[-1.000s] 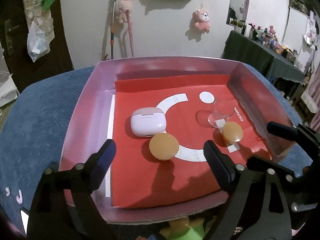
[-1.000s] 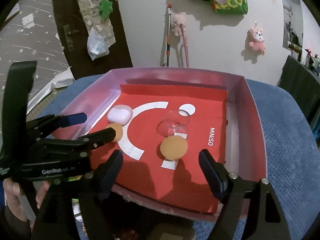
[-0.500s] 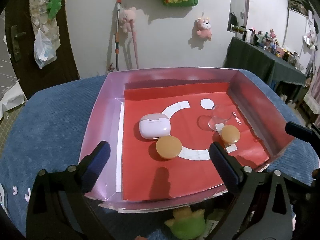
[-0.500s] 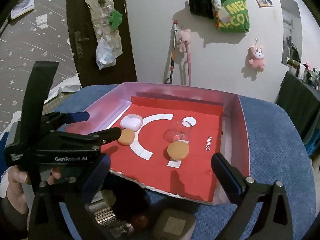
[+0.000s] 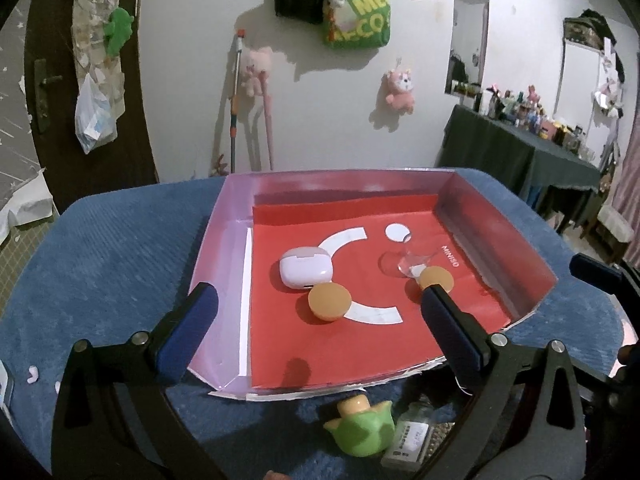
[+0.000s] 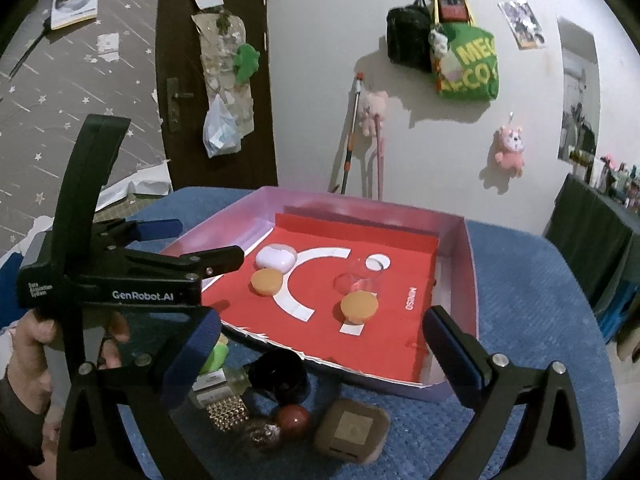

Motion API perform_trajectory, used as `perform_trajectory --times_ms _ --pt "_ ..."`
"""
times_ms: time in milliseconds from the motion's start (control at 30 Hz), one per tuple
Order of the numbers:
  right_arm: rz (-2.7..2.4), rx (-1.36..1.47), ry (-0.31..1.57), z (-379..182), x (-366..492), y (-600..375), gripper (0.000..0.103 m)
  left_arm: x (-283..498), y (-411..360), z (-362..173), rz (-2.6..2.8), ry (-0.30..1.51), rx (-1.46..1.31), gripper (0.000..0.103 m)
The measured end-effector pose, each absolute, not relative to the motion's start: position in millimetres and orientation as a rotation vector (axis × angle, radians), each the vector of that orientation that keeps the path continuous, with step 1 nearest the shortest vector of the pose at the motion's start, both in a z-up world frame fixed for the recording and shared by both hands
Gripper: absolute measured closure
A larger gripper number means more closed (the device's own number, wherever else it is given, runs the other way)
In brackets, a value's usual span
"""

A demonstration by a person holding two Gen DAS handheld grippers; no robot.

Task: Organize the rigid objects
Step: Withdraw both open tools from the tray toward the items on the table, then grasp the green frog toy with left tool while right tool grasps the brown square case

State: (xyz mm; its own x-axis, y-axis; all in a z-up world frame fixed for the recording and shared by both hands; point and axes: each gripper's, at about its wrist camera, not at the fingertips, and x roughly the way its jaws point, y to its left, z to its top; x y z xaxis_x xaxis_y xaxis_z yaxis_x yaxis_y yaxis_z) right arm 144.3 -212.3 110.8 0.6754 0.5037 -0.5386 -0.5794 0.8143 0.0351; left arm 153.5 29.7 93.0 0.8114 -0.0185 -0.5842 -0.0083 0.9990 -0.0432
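Both the left gripper (image 5: 316,320) and the right gripper (image 6: 320,338) are held with fingers spread wide and empty, short of the tray's (image 5: 216,240) torn near edge. Inside, on the red liner (image 5: 340,344), an earbud case (image 5: 306,268) touches one orange disc (image 5: 330,302); a second disc (image 5: 437,279) lies against a clear cup (image 5: 408,262) near the right wall. Bare liner is seen along the near edge, while a green toy (image 5: 360,426) and other small items crowd the blue table (image 5: 100,240) just outside it.

Both claws are pulling back and rising from the pink tray (image 5: 224,216), which is shrinking toward mid-frame in each view. The left claw (image 5: 316,320) and the right claw (image 6: 320,340) are now standing fully spread, empty. Along the bottom edge more clutter is coming into view: a green toy (image 5: 360,426) and a brown square box (image 6: 352,430).
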Motion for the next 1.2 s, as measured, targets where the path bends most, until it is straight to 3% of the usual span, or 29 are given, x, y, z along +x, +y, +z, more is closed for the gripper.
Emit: perform_trajectory --times_ms 833,967,1200 --pt "0.513 -0.126 0.365 118.8 70.6 -227.8 0.000 92.4 16.7 85.2 -0.006 0.604 -0.018 0.000" --pt "0.507 -0.129 0.377 115.2 65.9 -226.5 0.009 89.1 19.9 79.9 -0.025 0.626 -0.046 0.000" --pt "0.501 -0.102 0.409 105.6 60.7 -231.5 0.011 80.7 23.0 69.8 -0.054 0.639 -0.089 0.000"
